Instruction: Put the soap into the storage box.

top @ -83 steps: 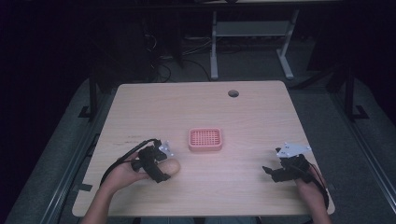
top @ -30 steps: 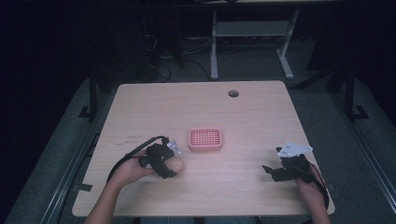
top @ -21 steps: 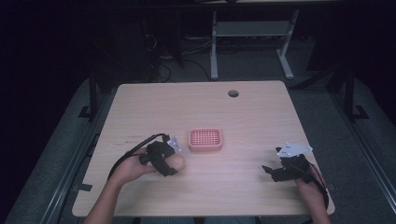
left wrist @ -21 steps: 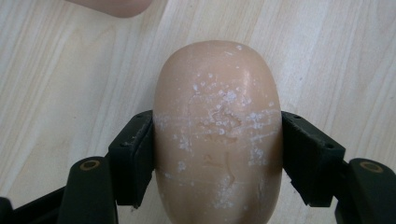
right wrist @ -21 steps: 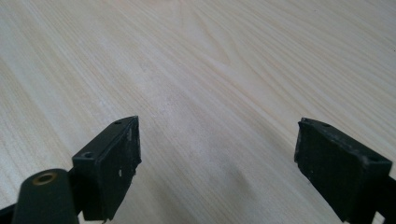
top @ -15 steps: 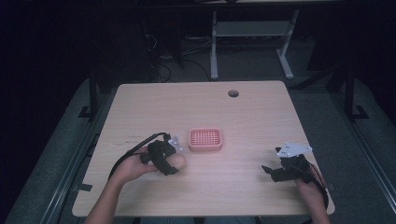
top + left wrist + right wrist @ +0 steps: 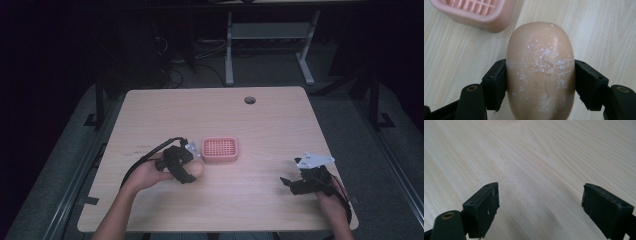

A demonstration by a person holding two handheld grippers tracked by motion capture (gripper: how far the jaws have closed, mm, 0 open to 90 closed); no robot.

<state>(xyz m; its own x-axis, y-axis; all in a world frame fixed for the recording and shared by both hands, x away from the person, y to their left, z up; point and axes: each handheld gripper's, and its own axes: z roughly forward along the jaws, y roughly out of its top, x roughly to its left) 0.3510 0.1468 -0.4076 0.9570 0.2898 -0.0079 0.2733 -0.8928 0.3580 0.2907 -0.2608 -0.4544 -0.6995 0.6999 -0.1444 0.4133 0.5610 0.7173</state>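
A tan oval bar of soap [image 7: 541, 72] with white flecks sits clamped between the jaws of my left gripper [image 7: 540, 85]. From above, that left gripper [image 7: 190, 171] holds the soap [image 7: 196, 170] just left of and a little below a pink slotted soap dish [image 7: 220, 149] near the table's middle. The dish's corner [image 7: 474, 12] appears at the top left of the left gripper view. My right gripper [image 7: 288, 184] hovers low over bare wood at the front right, jaws wide apart with nothing between them [image 7: 540, 206].
The light wooden table [image 7: 270, 130] has a round cable hole [image 7: 250, 100] at the back. Its front edge lies close to both hands. A metal desk frame [image 7: 265, 45] and cables stand on the dark floor beyond.
My left gripper has carried the soap to the right, closer to the pink dish. The right gripper has stayed where it was.
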